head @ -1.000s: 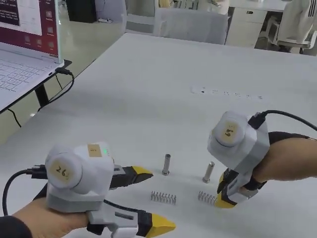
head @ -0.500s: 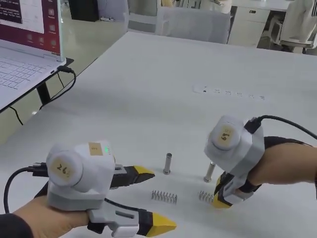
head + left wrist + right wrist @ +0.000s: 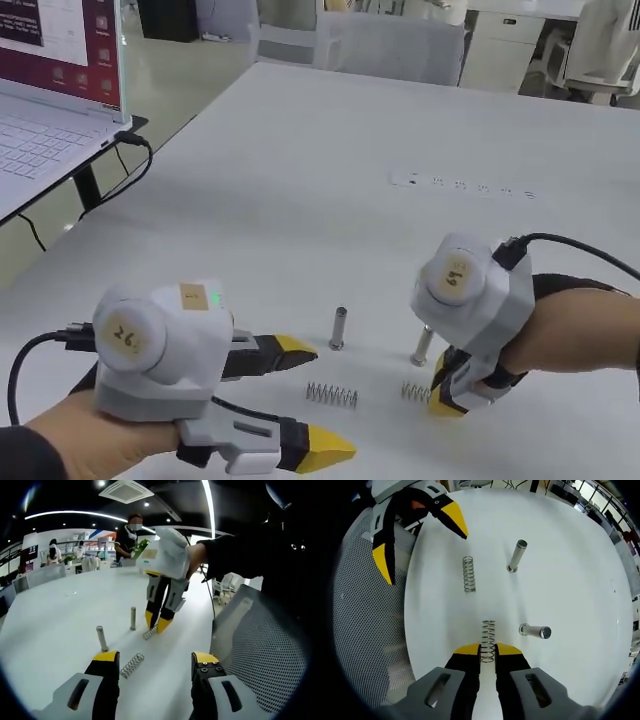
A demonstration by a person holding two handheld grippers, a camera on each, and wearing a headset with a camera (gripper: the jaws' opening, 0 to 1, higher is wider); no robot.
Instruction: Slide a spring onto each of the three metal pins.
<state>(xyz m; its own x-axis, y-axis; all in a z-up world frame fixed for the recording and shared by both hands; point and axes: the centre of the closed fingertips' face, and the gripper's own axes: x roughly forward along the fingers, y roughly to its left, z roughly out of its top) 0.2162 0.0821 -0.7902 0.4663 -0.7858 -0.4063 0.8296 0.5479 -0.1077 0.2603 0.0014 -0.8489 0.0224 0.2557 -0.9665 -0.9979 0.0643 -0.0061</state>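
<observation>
Right gripper [image 3: 488,651] jaws pinched on a spring [image 3: 488,632] lying on the bench [image 3: 565,570]; left gripper [image 3: 155,661] jaws wide apart, empty.

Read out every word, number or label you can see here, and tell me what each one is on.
"26": handwritten on the left white round cap of the left hand-held gripper.
Perhaps "59", tilted and uncertain: handwritten on the right white round cap of the right hand-held gripper gripping a metal coil spring.
Tan sticker on the left hand-held gripper: mark too small to read.
Silver open laptop's screen: text too blurred to read.
</observation>
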